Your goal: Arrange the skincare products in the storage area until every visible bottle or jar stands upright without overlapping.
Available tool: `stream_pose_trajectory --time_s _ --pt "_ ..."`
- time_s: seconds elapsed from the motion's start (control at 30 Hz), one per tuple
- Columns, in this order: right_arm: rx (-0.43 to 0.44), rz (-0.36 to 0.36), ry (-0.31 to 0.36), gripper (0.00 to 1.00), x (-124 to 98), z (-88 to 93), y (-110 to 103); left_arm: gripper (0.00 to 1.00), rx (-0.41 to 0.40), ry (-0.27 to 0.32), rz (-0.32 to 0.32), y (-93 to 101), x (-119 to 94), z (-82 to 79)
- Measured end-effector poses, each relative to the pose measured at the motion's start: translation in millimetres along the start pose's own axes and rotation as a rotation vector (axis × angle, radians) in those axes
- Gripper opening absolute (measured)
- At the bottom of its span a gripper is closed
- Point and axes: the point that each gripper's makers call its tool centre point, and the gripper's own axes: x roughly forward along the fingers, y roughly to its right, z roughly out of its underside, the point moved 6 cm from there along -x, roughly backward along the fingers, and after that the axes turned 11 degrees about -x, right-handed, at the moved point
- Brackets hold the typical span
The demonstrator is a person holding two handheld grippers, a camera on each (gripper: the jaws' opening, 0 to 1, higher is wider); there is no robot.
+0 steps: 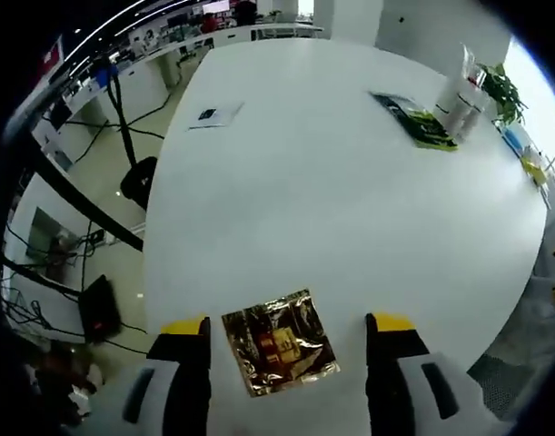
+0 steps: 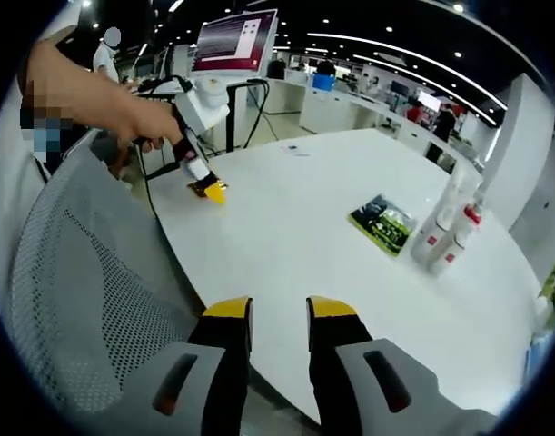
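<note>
Two white bottles with red labels (image 2: pixel 445 232) stand upright close together at the far side of the white table (image 2: pixel 286 245); they also appear as white bottles (image 1: pixel 460 104) at the top right of the left gripper view. A gold foil sachet (image 1: pixel 279 352) lies flat near the table edge, between the wide-apart jaws of my left gripper (image 1: pixel 288 325), which is open just above it. From the right gripper view, the left gripper (image 2: pixel 213 192) hangs over the sachet in a person's hand (image 2: pixel 123 113). My right gripper (image 2: pixel 279 311) hovers at the near table edge, its jaws narrowly apart and holding nothing.
A green and black flat packet (image 2: pixel 383 222) lies beside the bottles, also seen as a green packet (image 1: pixel 413 123). A small card (image 1: pixel 215 114) lies at the table's far left. A mesh chair back (image 2: pixel 86 300) stands close on the left. A plant (image 1: pixel 504 91) sits beyond the bottles.
</note>
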Motion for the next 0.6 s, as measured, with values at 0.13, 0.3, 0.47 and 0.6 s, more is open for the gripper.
stream_pose_trajectory --time_s 0.13,0.3,0.47,0.6 --pt "-0.003 0.001 -0.004 0.21 0.0 0.4 0.2 0.41 0.051 0.017 0.032 5.6 0.3 0.2" --pt "-0.002 0.001 -0.006 0.21 0.2 0.7 0.1 0.40 0.099 0.014 0.059 4.1 0.0 0.7" --pt "-0.002 0.000 -0.005 0.21 0.3 0.5 0.2 0.48 0.103 -0.044 0.119 5.2 -3.3 1.1" --pt "-0.004 -0.004 -0.006 0.20 0.6 0.6 -0.4 0.54 0.230 -0.136 0.103 2.5 -7.2 7.6"
